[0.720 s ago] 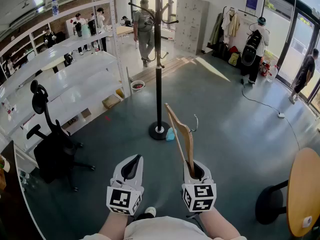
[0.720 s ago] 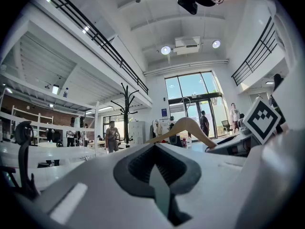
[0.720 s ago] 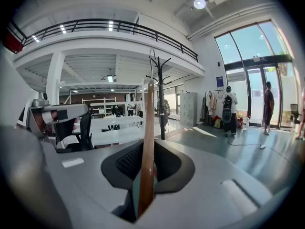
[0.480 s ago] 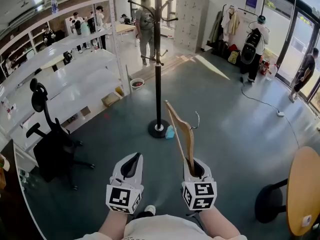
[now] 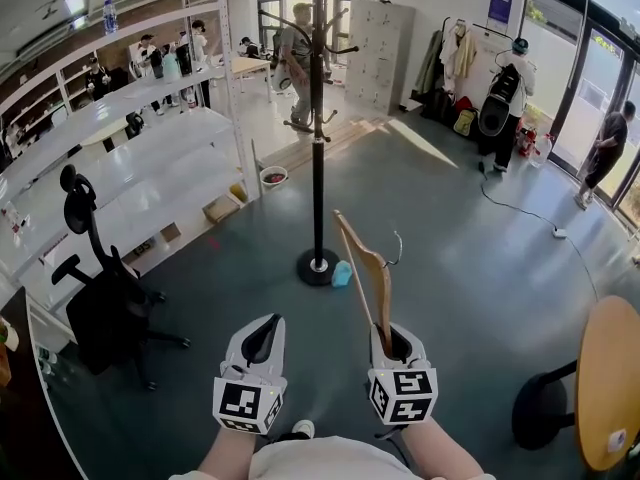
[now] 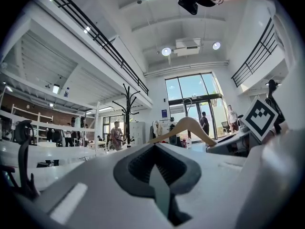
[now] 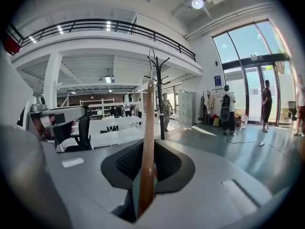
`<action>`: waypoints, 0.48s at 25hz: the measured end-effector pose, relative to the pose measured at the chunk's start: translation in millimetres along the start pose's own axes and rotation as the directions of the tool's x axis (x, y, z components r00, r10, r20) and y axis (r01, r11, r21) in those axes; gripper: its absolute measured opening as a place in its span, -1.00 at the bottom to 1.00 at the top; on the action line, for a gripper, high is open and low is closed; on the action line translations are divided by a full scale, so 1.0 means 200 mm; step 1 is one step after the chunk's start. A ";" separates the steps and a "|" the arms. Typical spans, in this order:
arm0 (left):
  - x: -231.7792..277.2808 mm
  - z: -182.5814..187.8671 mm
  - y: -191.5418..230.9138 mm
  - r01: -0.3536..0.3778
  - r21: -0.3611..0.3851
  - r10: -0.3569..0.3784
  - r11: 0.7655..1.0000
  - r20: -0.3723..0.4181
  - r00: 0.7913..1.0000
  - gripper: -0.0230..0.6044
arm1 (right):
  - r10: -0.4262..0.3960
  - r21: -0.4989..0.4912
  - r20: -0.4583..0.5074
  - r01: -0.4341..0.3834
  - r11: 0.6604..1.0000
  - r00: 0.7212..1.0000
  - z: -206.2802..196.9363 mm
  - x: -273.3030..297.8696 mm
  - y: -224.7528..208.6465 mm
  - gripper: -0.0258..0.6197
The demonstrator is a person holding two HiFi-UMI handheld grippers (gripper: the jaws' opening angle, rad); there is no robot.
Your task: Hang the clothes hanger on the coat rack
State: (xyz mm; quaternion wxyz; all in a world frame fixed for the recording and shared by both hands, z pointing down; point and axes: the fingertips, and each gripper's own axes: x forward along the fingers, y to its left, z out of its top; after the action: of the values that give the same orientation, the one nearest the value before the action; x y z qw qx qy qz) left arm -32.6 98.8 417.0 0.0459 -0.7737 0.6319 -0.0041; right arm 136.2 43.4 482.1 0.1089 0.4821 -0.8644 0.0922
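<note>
A wooden clothes hanger (image 5: 368, 268) with a metal hook (image 5: 397, 245) stands up out of my right gripper (image 5: 393, 342), which is shut on its lower arm. In the right gripper view the hanger's wood (image 7: 147, 147) runs up between the jaws, with the hook (image 7: 152, 63) at the top. My left gripper (image 5: 262, 338) is shut and holds nothing; its view shows the hanger (image 6: 183, 128) to the right. The black coat rack (image 5: 317, 118) stands on its round base (image 5: 317, 266) straight ahead, a step or two away, also seen as the coat rack (image 7: 160, 97) and the coat rack (image 6: 127, 111) in the gripper views.
White shelving (image 5: 130, 158) runs along the left. A black office chair (image 5: 100, 298) stands at the near left. A round wooden table (image 5: 608, 378) is at the right. A small blue object (image 5: 341, 273) lies by the rack's base. Several people stand further off. A cable (image 5: 520, 208) crosses the floor.
The view has shifted slightly toward the rack. The person behind the rack has walked on. Both grippers hold as before.
</note>
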 end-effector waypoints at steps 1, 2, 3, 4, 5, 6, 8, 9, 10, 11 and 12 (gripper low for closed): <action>0.01 0.00 0.02 0.002 -0.001 -0.002 1.000 0.000 1.000 -0.93 | -0.003 0.001 -0.002 0.003 1.000 1.000 0.00 0.02 0.01 -0.68; 0.02 -0.01 0.05 0.004 -0.003 -0.004 1.000 0.000 1.000 -0.93 | -0.006 0.002 -0.003 0.006 1.000 1.000 0.01 0.04 0.02 -0.68; 0.03 -0.01 0.08 0.007 -0.003 -0.007 1.000 0.002 1.000 -0.93 | -0.010 0.002 -0.003 0.010 1.000 1.000 0.01 0.06 0.03 -0.68; 0.04 -0.01 0.11 0.011 -0.004 -0.011 1.000 0.004 1.000 -0.93 | -0.015 0.002 -0.003 0.015 1.000 1.000 0.02 0.08 0.04 -0.68; 0.04 -0.02 0.14 0.017 -0.004 -0.017 1.000 0.005 1.000 -0.93 | -0.021 0.004 -0.003 0.021 1.000 1.000 0.03 0.10 0.05 -0.68; 0.05 -0.02 0.17 0.023 -0.004 -0.023 1.000 0.006 1.000 -0.93 | -0.028 0.005 -0.002 0.028 1.000 1.000 0.04 0.12 0.07 -0.68; 0.06 -0.04 0.24 0.033 -0.010 -0.033 0.999 0.008 0.999 -0.93 | -0.041 0.009 0.002 0.041 0.999 0.999 0.05 0.17 0.09 -0.68; 0.07 -0.05 0.27 0.037 -0.012 -0.037 0.999 0.007 0.999 -0.93 | -0.043 0.014 0.004 0.043 0.999 0.999 0.05 0.20 0.10 -0.68; 0.08 -0.06 0.30 0.040 -0.014 -0.040 0.999 0.007 0.999 -0.93 | -0.043 0.020 0.007 0.043 0.999 0.999 0.06 0.23 0.11 -0.68; 0.09 -0.07 0.33 0.042 -0.015 -0.042 0.999 0.007 0.999 -0.93 | -0.042 0.026 0.009 0.042 0.999 0.999 0.06 0.26 0.12 -0.68; 0.10 -0.08 0.36 0.043 -0.016 -0.043 0.999 0.007 0.999 -0.93 | -0.043 0.028 0.010 0.042 0.999 0.999 0.07 0.29 0.13 -0.69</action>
State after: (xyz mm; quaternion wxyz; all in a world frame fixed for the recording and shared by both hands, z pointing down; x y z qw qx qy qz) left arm -99.4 64.7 425.6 0.0416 -0.7876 0.6148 0.0029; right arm 82.6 6.3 482.6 0.0996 0.5023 -0.8532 0.0991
